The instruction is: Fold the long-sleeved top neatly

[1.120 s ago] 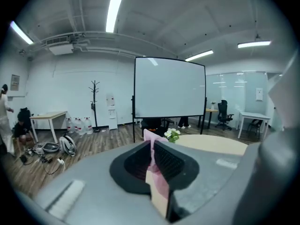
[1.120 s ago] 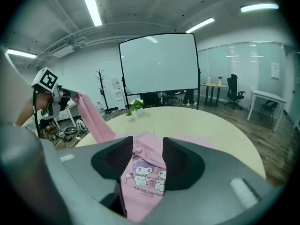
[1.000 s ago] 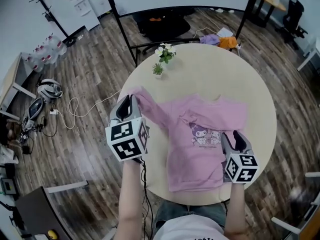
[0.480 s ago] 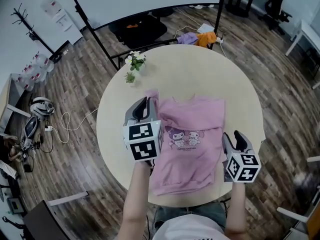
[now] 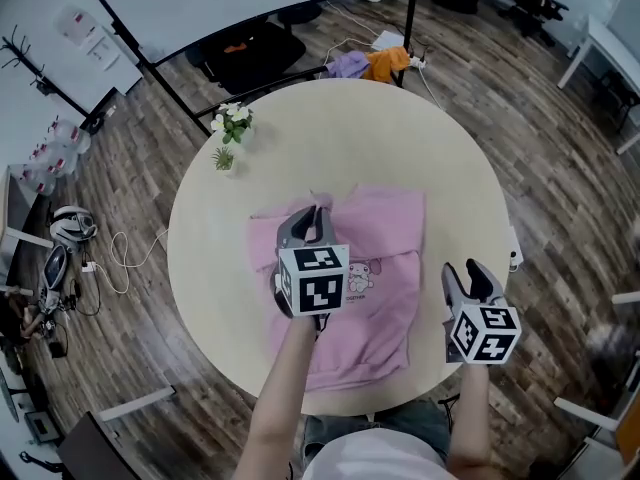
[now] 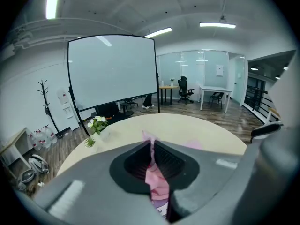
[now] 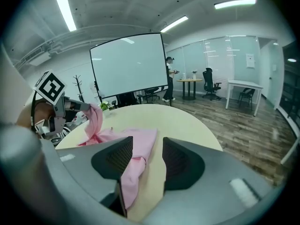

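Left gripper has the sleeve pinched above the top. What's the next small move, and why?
Probably lower the left gripper and open it, laying the sleeve flat across the top. Its jaws are shut on the sleeve, lifted over the top's middle, while the right gripper is open at the top's right edge.

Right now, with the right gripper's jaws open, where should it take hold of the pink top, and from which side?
Probably grip the top at its right side edge, coming in from the person's right with jaws low along the table. That edge lies flat and faces the right gripper, while the left gripper holds the sleeve over the middle.
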